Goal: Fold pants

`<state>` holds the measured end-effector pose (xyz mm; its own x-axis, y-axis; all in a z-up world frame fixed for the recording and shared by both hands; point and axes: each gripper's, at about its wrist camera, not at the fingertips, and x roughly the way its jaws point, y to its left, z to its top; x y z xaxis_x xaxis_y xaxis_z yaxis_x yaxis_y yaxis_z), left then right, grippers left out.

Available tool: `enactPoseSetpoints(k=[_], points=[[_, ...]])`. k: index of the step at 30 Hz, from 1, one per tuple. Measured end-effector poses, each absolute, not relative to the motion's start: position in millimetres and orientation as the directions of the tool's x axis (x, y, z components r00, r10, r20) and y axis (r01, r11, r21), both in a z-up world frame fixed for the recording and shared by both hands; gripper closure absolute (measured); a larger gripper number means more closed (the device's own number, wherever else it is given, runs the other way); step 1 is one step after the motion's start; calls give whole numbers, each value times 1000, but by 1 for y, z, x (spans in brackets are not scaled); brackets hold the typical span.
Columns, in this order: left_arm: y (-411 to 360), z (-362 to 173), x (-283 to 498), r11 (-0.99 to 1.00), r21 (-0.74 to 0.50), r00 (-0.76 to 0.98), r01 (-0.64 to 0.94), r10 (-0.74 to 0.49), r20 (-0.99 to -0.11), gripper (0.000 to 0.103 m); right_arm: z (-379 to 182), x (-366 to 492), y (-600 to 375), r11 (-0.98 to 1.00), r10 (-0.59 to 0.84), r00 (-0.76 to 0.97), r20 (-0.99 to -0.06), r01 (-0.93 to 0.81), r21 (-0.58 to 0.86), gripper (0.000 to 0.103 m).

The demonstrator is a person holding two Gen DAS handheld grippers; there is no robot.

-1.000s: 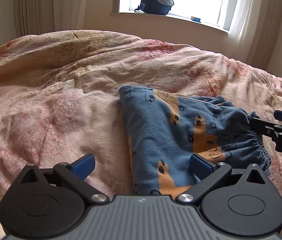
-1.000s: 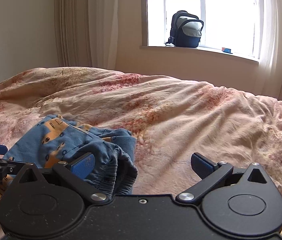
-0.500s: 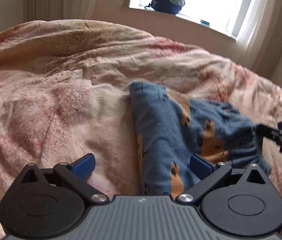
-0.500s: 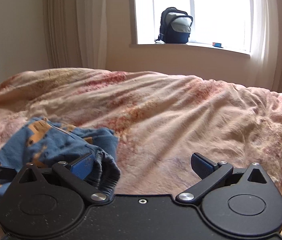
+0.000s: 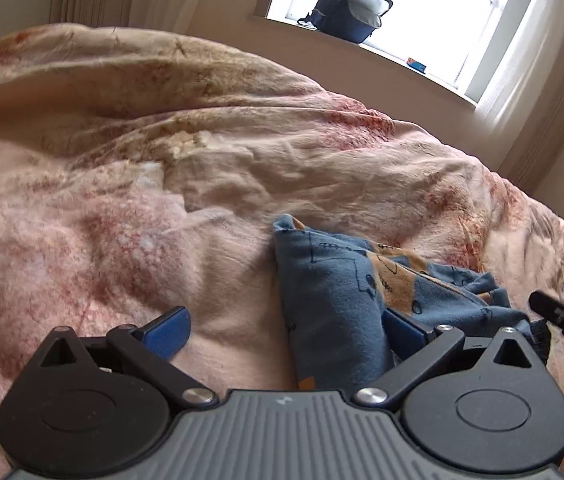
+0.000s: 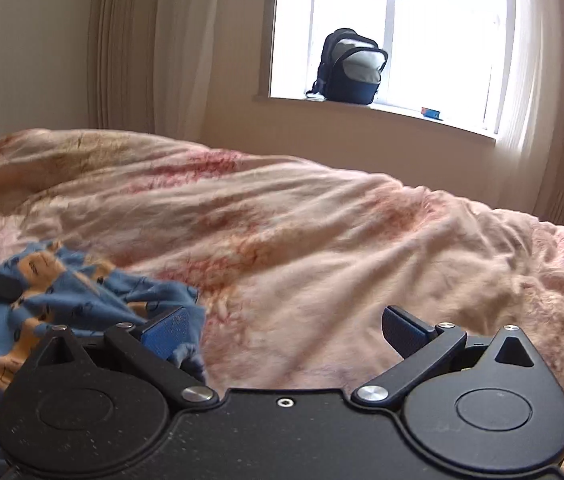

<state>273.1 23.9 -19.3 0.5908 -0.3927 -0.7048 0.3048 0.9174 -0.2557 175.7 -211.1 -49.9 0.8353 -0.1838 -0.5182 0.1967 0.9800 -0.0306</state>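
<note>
- Bed (image 5: 242, 152) is covered by a pink floral duvet; backpack (image 6: 352, 68) is seen on the windowsill.
- Blue pants (image 5: 334, 300) are bunched on the duvet.
- Left tool (image 5: 286, 330) and right tool (image 6: 282, 330) are both spread, empty.
- Right tool's tip is seen only from the left wrist.

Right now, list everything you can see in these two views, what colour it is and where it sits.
pants: one, blue with orange print, bunched on the duvet near both grippers
duvet: one, pink and cream, rumpled, covering the bed
backpack: one, dark blue and grey, on the windowsill
small box: one, blue and orange, on the windowsill right of the backpack
curtains: pale, either side of the window
left gripper: black, blue pads, open, over the pants' edge
right gripper: black, blue pads, open, left pad at the pants
</note>
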Motion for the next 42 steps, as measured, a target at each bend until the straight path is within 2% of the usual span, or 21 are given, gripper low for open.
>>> enactPoseSetpoints(k=[3, 7, 9, 11, 14, 17, 19, 23, 27, 29, 35, 42], points=[[28, -11, 264, 907, -294, 553, 303, -418, -720, 0, -41, 166, -204, 993, -91, 836, -541, 119, 18, 1], [32, -7, 238, 867, -342, 426, 362, -481, -767, 0, -45, 154, -175, 998, 57, 753, -655, -66, 11, 1], [24, -3, 232, 834, -361, 334, 416, -510, -793, 0, -50, 152, -154, 984, 101, 699, -708, -175, -32, 1], [18, -1, 223, 824, -341, 319, 452, -507, -801, 0, -53, 145, -137, 966, 91, 689, -719, -236, -104, 1], [20, -14, 215, 875, -236, 330, 422, -391, -859, 0, -58, 139, -132, 963, 47, 652, -757, -231, -139, 1], [34, -19, 199, 875, -197, 362, 443, -375, -853, 0, -60, 132, -154, 988, 43, 589, -807, -146, -53, 1], [44, -14, 190, 884, -203, 369, 422, -372, -852, 0, -58, 126, -164, 994, 13, 571, -821, -98, -52, 1], [68, 2, 180, 884, -308, 385, 351, -436, -814, 0, -37, 109, -176, 997, 34, 640, -767, -78, -22, 1], [86, 17, 178, 853, -456, 537, 255, -517, -667, 0, -21, 103, -184, 992, 122, 732, -671, -61, 114, 1], [85, 15, 184, 840, -496, 576, 218, -521, -630, 0, -25, 108, -181, 989, 133, 755, -642, -58, 137, 1], [65, -10, 210, 900, -369, 593, 233, -432, -680, 0, -36, 136, -167, 996, 91, 789, -607, -68, 61, 1], [57, -16, 207, 905, -340, 585, 256, -425, -691, 0, -60, 178, -192, 953, 298, 722, -624, -265, 149, 1]])
